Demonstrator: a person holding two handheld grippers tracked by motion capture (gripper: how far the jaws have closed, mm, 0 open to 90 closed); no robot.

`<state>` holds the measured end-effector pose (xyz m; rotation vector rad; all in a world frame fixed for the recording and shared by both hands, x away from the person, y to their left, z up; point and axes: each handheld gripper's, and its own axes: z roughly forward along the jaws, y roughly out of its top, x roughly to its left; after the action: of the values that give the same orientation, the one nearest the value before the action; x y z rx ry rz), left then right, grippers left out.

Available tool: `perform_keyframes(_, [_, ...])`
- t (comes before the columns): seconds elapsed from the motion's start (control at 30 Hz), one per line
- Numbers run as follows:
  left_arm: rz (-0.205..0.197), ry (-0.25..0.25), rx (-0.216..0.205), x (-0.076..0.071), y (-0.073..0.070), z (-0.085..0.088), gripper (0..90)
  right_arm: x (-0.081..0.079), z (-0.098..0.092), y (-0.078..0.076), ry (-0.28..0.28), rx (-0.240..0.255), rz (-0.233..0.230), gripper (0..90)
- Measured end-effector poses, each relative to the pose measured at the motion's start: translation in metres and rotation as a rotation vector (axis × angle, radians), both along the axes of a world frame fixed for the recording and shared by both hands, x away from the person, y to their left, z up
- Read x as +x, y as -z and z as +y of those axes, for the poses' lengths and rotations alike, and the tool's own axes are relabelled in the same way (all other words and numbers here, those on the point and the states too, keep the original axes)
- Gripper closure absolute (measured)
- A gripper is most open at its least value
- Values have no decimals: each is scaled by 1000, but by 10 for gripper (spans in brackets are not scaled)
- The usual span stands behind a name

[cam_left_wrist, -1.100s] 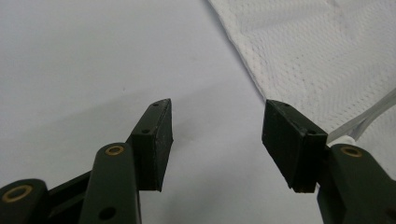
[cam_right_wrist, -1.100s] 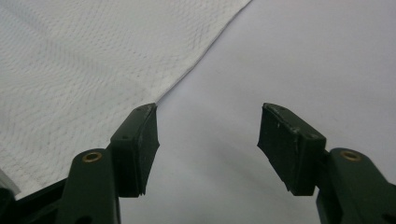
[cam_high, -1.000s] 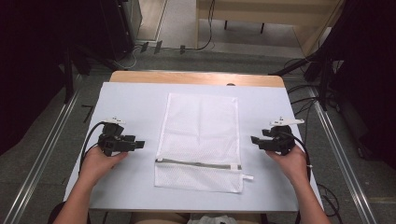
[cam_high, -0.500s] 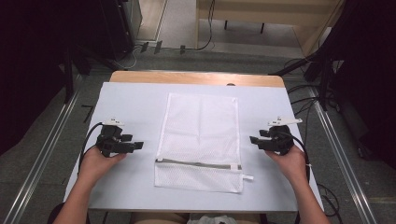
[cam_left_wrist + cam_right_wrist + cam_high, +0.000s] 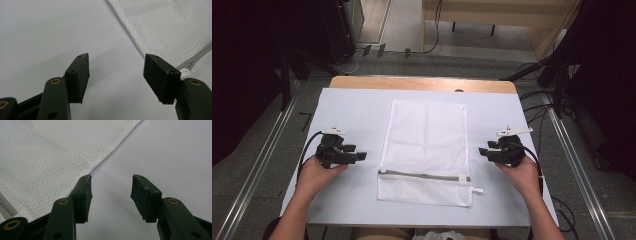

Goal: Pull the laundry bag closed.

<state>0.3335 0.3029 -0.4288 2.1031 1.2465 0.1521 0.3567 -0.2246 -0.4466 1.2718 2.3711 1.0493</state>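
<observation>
High view: white mesh bag [image 5: 424, 150] flat at table [image 5: 352, 107] centre, left claw [image 5: 359, 157] at nine o'clock spread, right claw [image 5: 482, 151] at three o'clock, just narrowing, empty. Likely pre-grasp; next, reaching inward for bag edges.

A lab-like recording room: covered table [image 5: 362, 107], floor cables [image 5: 432, 45], metal rails [image 5: 259, 165].

White mesh zip bag [image 5: 426, 150] flat, table centre, zipper closed.
</observation>
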Motion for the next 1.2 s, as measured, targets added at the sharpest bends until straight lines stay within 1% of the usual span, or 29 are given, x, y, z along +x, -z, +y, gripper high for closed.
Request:
perform_keyframes(0.3, [2,-2,5,1,1,1,377,0,-1,0,4,2,6,513])
perform_keyframes(0.47, [3,-5,8,1,1,1,377,0,-1,0,8,0,3,508])
perform_keyframes(0.53, [2,-6,7,1,1,1,376,0,-2,0,6,0,-6,508])
perform_keyframes(0.9, [13,2,13,4,2,-1,373,-1,-2,1,7,3,-1,508])
perform_keyframes(0.97, [17,1,16,3,2,0,374,-1,-1,0,12,13,8,509])
perform_keyframes(1.1, [24,-9,-2,3,1,0,375,-2,2,-2,-4,11,6,515])
perform_keyframes(1.17, [27,-10,-2,3,1,1,376,-3,4,-3,-4,15,8,515])
perform_keyframes(1.2, [30,-14,-5,3,1,1,379,-3,6,-3,-16,16,5,515])
